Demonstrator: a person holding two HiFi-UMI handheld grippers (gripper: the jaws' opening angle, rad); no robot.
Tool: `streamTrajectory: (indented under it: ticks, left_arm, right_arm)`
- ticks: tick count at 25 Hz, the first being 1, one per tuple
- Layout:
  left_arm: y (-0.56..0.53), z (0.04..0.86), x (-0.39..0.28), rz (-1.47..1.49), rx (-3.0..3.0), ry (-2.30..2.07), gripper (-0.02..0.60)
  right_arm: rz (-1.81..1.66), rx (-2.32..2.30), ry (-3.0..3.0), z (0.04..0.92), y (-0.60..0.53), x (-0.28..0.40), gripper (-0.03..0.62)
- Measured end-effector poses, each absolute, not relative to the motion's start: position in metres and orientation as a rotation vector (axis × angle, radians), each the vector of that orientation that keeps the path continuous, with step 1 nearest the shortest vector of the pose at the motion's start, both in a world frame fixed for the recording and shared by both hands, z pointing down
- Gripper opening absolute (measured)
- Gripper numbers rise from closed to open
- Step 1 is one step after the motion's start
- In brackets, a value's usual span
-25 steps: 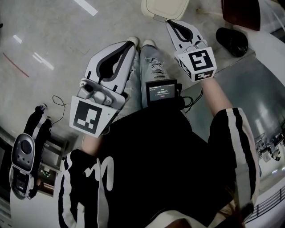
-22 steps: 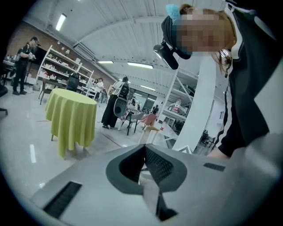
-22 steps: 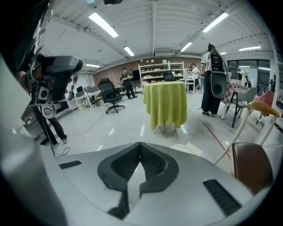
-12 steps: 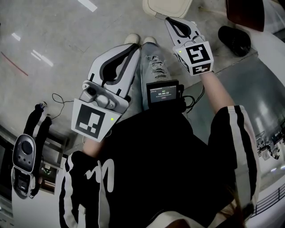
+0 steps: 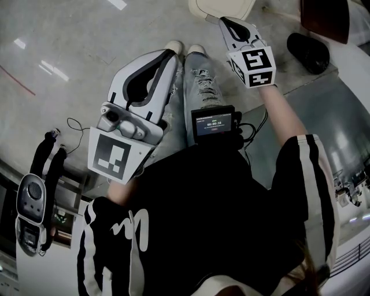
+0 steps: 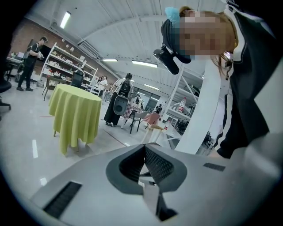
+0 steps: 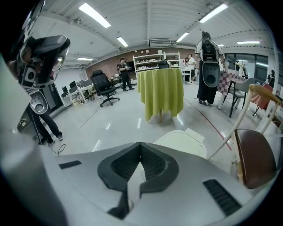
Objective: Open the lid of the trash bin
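The trash bin (image 5: 222, 7) is a cream box with a closed flat lid, standing on the floor at the top edge of the head view. My right gripper (image 5: 225, 21) is held out toward it, jaws shut and empty, tips just short of its near edge. In the right gripper view the lid (image 7: 183, 141) lies low beyond the shut right gripper (image 7: 140, 145), apart from it. My left gripper (image 5: 169, 53) hangs lower left over the person's legs, shut on nothing. The left gripper view shows the left gripper (image 6: 144, 146) pointing across the room, with no bin in sight.
A chair with a brown seat (image 7: 255, 163) stands right of the bin, with a black shoe-like object (image 5: 308, 52) near it. A table under yellow-green cloth (image 7: 161, 92) stands further off. A small screen (image 5: 214, 122) hangs at the person's waist. A grey-black device (image 5: 32, 202) sits at the left.
My right gripper has moved a little forward toward the bin. The left gripper has stayed roughly in place. Both have stayed shut.
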State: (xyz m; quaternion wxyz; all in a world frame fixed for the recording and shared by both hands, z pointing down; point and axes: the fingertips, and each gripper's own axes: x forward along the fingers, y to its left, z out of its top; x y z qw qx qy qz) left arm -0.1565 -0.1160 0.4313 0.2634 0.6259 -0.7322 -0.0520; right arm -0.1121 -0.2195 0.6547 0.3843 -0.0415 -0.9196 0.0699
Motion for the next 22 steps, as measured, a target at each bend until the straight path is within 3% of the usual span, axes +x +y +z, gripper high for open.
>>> streamTrajectory:
  ticks: [22]
  left_arm:
    - [-0.109,0.447,-0.16,-0.142,1.639,-1.97,0.008]
  right_arm:
    - [0.154,-0.037,-2.227,0.723,-0.231,-0.105,0.003]
